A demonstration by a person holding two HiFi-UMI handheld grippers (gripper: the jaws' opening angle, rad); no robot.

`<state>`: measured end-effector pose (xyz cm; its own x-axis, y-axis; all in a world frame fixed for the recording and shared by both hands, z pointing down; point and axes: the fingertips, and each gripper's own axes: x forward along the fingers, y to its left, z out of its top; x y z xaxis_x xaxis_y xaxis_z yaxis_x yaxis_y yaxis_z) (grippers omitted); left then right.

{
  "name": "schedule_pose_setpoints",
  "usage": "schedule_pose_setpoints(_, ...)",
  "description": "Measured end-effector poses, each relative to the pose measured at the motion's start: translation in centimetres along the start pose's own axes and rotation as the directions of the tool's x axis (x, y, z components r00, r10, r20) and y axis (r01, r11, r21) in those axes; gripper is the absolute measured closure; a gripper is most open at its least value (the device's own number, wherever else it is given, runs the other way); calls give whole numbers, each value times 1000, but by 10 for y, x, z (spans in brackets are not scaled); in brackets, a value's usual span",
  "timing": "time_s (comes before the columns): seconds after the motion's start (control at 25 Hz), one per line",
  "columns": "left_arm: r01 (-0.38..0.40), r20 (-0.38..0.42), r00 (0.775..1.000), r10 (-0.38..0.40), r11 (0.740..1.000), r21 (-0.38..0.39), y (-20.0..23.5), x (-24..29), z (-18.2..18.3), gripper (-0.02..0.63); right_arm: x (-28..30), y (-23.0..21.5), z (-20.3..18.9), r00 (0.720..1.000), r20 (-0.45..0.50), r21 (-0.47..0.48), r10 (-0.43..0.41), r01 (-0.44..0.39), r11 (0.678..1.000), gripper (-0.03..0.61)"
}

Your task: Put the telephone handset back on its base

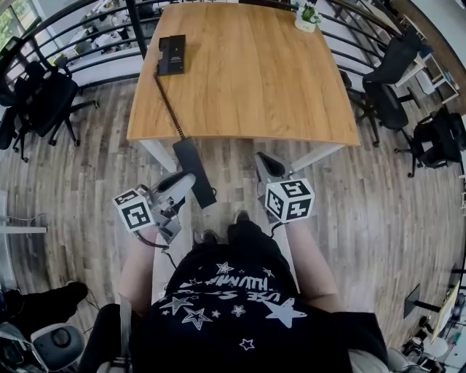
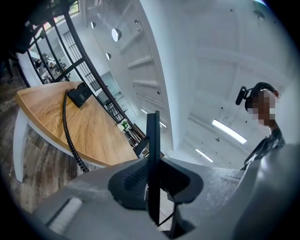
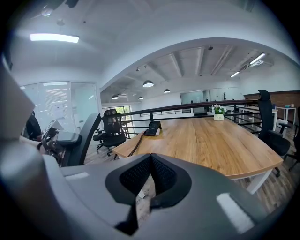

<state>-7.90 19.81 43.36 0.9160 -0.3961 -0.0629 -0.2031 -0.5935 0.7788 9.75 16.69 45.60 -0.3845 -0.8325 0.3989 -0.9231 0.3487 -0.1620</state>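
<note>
The black handset (image 1: 191, 156) hangs in the air just in front of the table's near edge, with my left gripper (image 1: 188, 179) shut on it. Seen edge-on in the left gripper view, the handset (image 2: 153, 150) stands pinched between the jaws of that gripper (image 2: 152, 185). Its coiled cord (image 1: 169, 102) runs across the wooden table (image 1: 247, 80) to the black base (image 1: 172, 55) at the far left corner. My right gripper (image 1: 266, 163) is beside the handset, shut and holding nothing. The right gripper view shows its jaws (image 3: 150, 180) touching and the base (image 3: 152, 129) far ahead.
A small potted plant (image 1: 307, 16) stands at the table's far right corner. Black office chairs stand at the left (image 1: 40, 95) and the right (image 1: 389, 80) of the table. A black railing (image 1: 95, 44) runs behind the table. The floor is wood plank.
</note>
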Motion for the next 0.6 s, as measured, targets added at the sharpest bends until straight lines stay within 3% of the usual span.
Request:
schedule_pose_setpoints(0.32,-35,32,999,35,999,-12,22,0,12,534,47,0,7,998,-5,10,58,-58,998,579)
schedule_pose_setpoints(0.6,-83,50,995,83,997,8,49,23,47,534,112,-18,39,990,6,17,137,-138,990,580)
